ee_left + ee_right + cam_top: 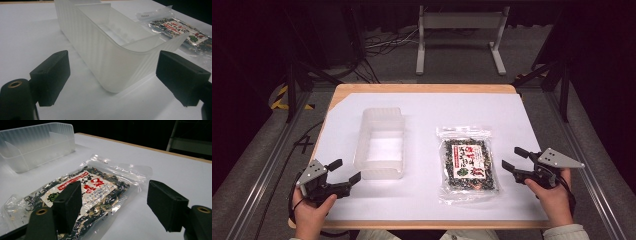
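Both grippers' jaws wide apart, empty, left gripper [343, 174] near bin [380, 142], right gripper [515, 159] beside packet [467, 164]

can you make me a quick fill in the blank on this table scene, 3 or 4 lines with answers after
1. The clear plastic bin holds ____.
2. The sealed packet lies flat to the ____ of the bin in the high view.
3. The left gripper has its jaws ____, pointed at the bin's near corner.
4. The right gripper hovers beside the packet, touching ____.

Answers: nothing; right; open; nothing

Bin [381, 142] left of packet [468, 164]; both on table [422, 89]
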The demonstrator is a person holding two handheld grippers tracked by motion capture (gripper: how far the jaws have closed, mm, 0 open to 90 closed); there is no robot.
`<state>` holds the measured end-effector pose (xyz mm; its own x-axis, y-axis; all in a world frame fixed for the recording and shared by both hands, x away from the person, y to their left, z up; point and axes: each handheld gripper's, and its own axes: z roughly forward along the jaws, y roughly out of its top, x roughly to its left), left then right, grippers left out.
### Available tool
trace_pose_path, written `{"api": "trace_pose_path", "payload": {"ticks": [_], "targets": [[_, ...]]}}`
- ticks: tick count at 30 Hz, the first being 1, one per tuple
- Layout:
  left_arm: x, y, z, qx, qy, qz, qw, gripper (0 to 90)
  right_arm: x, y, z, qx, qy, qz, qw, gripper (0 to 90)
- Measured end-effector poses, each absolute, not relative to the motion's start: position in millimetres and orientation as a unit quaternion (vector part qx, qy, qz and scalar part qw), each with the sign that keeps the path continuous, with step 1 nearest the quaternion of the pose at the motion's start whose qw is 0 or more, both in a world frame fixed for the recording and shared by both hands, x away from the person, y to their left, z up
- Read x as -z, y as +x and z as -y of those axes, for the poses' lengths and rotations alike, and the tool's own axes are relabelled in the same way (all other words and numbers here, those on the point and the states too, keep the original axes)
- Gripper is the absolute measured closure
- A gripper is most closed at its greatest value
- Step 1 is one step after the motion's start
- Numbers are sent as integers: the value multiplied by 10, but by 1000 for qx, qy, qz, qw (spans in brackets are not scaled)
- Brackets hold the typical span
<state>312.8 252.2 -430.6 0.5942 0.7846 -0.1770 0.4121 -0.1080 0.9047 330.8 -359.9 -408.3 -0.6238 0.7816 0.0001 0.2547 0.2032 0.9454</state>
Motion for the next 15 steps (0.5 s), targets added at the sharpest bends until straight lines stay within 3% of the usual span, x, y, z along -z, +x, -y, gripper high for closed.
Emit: {"api": "trace_pose_path", "payload": {"ticks": [15], "targets": [[4285, 3132, -2573, -173, 716, -423, 528, 103, 3971, 3581, 3491, -516, 335, -758, 216, 339]]}}
